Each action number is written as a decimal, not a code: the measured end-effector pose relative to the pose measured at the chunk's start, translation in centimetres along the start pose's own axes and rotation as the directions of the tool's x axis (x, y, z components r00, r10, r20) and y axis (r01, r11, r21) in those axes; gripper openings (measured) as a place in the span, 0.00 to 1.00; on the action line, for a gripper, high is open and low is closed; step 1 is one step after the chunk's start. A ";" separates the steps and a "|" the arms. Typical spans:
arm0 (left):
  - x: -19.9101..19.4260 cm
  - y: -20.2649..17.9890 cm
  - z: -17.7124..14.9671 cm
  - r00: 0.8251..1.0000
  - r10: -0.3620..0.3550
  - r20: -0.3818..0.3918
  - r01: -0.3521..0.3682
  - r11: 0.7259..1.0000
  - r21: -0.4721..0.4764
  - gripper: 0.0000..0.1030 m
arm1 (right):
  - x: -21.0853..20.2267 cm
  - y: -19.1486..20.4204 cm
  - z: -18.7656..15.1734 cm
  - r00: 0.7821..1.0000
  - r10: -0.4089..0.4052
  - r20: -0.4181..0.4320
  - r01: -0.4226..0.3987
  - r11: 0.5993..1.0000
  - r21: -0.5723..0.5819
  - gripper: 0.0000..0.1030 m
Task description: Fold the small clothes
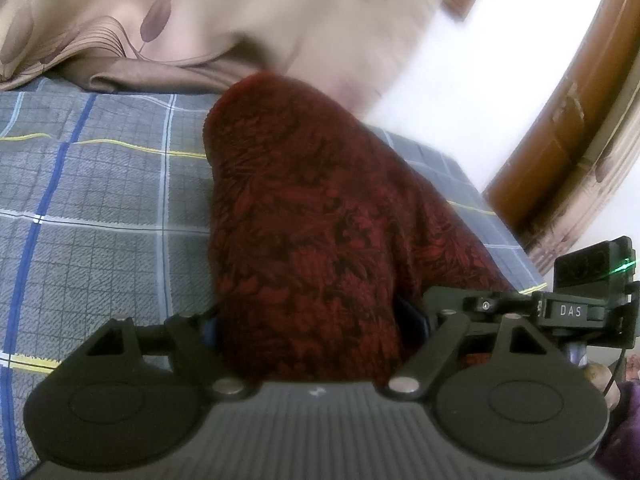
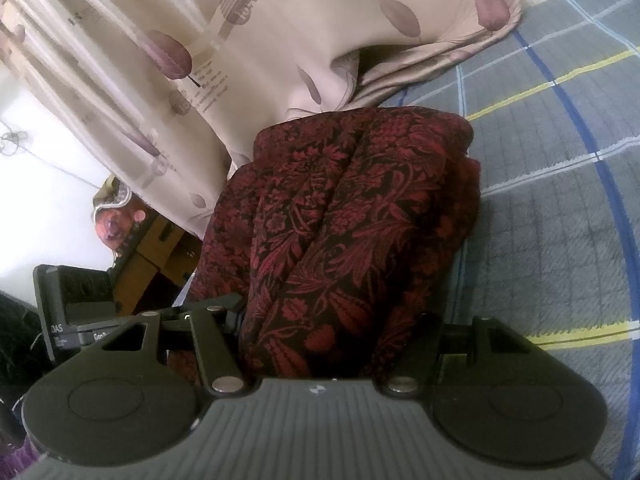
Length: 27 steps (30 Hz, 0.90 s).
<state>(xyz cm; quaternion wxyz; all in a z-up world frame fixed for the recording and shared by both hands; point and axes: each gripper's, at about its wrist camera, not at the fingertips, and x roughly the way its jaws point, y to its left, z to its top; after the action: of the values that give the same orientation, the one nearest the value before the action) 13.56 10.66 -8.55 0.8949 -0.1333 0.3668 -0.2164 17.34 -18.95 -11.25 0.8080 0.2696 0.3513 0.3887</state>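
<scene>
The left gripper [image 1: 316,320] has a thick bunch of red cloth [image 1: 312,216] between its two black fingers. The cloth fills the gap from side to side, so the gripper is holding it with its fingers set wide. The right gripper [image 2: 340,328] holds the same red cloth [image 2: 352,216] in the same way, with its fingers a bit closer together.

The cloth is dark red with black leaves and flowers all over it. It is soft and bunched up, with long folds running away from the grippers. In the left wrist view it looks blurry. In the right wrist view the pattern is sharp and clear. From the grippers it stretches out over the bed [image 1: 100,220], which has a grey sheet [image 2: 560,200] with blue, white and yellow lines making squares.

At the far side of the bed hangs a cream curtain [image 2: 280,20] with purple leaves on it, and its bottom edge rests on the sheet. There is small dark writing on the curtain, but it is too blurry to read.

A black box [image 1: 592,280] is at the right in the left wrist view. It has the white letters "DAS" on it and a tiny green light.
</scene>
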 end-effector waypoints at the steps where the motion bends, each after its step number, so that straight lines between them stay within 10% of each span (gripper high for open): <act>1: 0.0 0.0 0.0 1.000 0.002 0.000 -0.002 1.000 0.002 0.81 | 0.0 0.0 0.0 1.000 0.000 0.000 0.000 1.000 -0.002 0.60; 17: -1.7 -1.8 -1.8 0.984 0.116 0.136 -0.125 0.990 0.061 0.95 | -0.8 1.4 -1.2 0.992 -0.107 0.061 0.115 0.981 -0.159 0.76; 27: -5.8 -6.8 -2.3 0.868 0.394 0.301 -0.453 0.877 0.158 0.96 | -6.2 7.2 -4.2 0.928 -0.174 0.329 0.282 0.906 -0.315 0.90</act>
<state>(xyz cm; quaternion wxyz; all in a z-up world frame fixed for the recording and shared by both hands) 6.30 7.39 -3.98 0.9699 0.0253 0.2398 -0.0342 8.11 -19.37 -6.50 0.9266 0.1294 0.1807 0.3034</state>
